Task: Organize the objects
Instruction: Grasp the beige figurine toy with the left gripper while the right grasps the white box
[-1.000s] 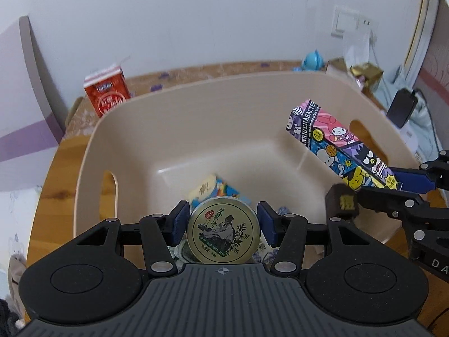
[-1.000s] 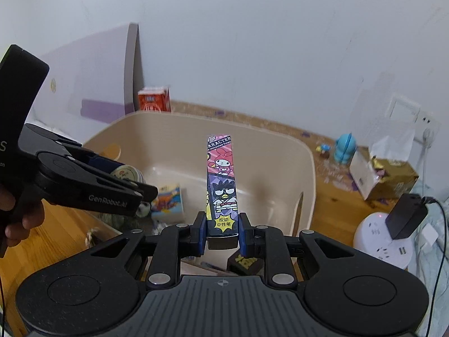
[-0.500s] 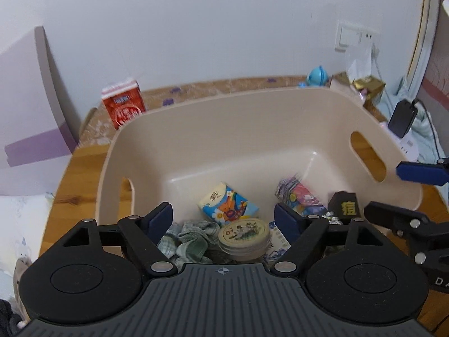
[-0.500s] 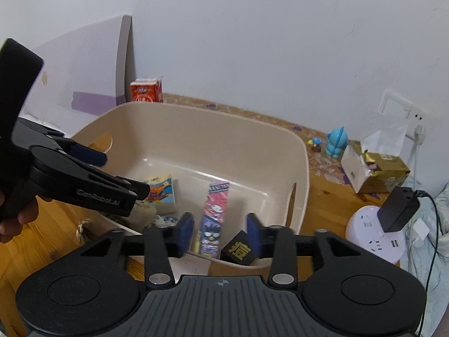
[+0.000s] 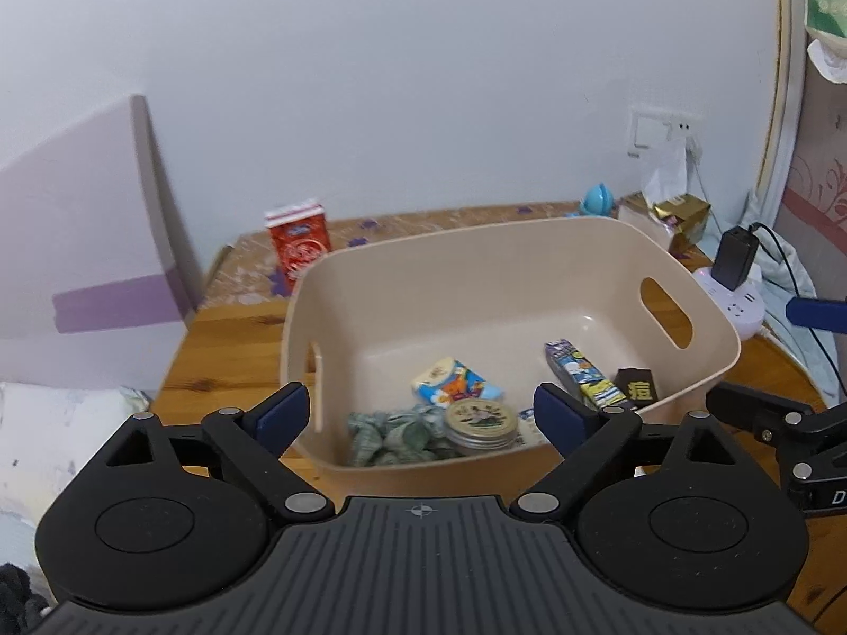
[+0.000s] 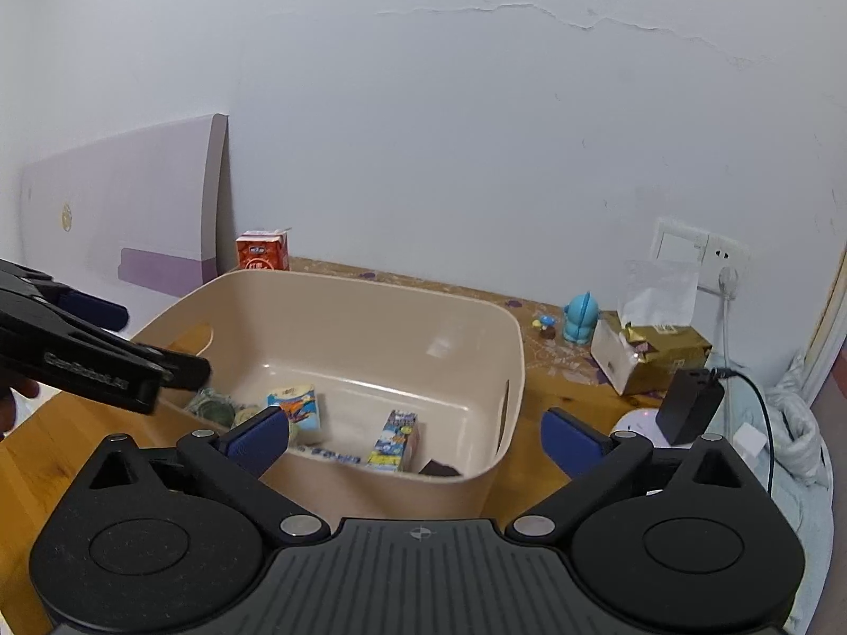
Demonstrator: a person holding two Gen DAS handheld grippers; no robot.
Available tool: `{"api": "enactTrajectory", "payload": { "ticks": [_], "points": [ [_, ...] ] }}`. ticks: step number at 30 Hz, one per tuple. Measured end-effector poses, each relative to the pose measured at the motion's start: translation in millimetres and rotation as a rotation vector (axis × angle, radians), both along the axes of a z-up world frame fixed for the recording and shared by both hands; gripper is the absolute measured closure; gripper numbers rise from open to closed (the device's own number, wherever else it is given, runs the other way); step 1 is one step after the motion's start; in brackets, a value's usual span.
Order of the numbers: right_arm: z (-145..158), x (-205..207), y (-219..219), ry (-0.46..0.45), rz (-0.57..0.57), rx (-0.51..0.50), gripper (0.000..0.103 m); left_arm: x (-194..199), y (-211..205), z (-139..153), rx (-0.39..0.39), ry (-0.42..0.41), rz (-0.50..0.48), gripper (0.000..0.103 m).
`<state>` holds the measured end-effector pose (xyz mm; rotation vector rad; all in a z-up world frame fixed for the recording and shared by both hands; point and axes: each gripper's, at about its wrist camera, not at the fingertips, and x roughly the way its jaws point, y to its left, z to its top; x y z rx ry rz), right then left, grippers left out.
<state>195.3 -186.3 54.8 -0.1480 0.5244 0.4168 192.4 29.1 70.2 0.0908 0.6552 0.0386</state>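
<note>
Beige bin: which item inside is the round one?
The green-gold tin, lying beside the crumpled green cloth; the cartoon packet and long cartoon box are rectangular.

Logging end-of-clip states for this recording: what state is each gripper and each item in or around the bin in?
left gripper: jaws open, empty
right gripper: jaws open, empty
beige bin: upright on the table, holding items
round tin: in the bin, lid up
cartoon box: lying flat in the bin
tissue pack: lying in the bin
green cloth: crumpled in the bin
black box: in the bin by the wall
red carton: upright outside the bin
</note>
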Motion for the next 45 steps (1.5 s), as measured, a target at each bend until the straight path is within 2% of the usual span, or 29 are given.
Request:
{"api": "enactTrajectory", "payload": {
  "ticks": [7, 13, 21, 24, 31, 36, 45],
  "points": [
    [-18.3, -15.3, 7.8, 0.053, 0.036, -0.010, 0.000, -22.9, 11.8, -12.4, 0.002, 0.023, 0.002, 0.009],
    [-41.4, -20.6, 18.2, 0.110, 0.048, -0.037, 0.000, -26.3, 17.3, -45.0, 0.003, 0.101, -0.004, 0.009],
    [-82.0, -15.2, 29.8, 0.183, 0.063, -0.107, 0.000, -18.0, 27.7, -86.8, -0.033, 0.158, 0.021, 0.009],
    [-95.6, -8.6, 29.7, 0.224, 0.056, -0.102, 0.000, -12.0, 31.5, -97.1, -0.046, 0.174, 0.020, 0.009],
    [-121.0, 3.2, 31.1, 0.291, 0.046, -0.082, 0.000, -0.3, 34.1, -120.1, -0.021, 0.195, -0.023, 0.009],
    [-130.9, 7.9, 38.3, 0.275, 0.030, -0.095, 0.000, 7.6, 36.3, -133.5, -0.017, 0.204, -0.036, 0.009],
    [-136.2, 10.8, 49.9, 0.237, 0.021, -0.080, 0.000, 13.6, 44.0, -139.1, -0.077, 0.189, -0.049, 0.009]
  ]
}}
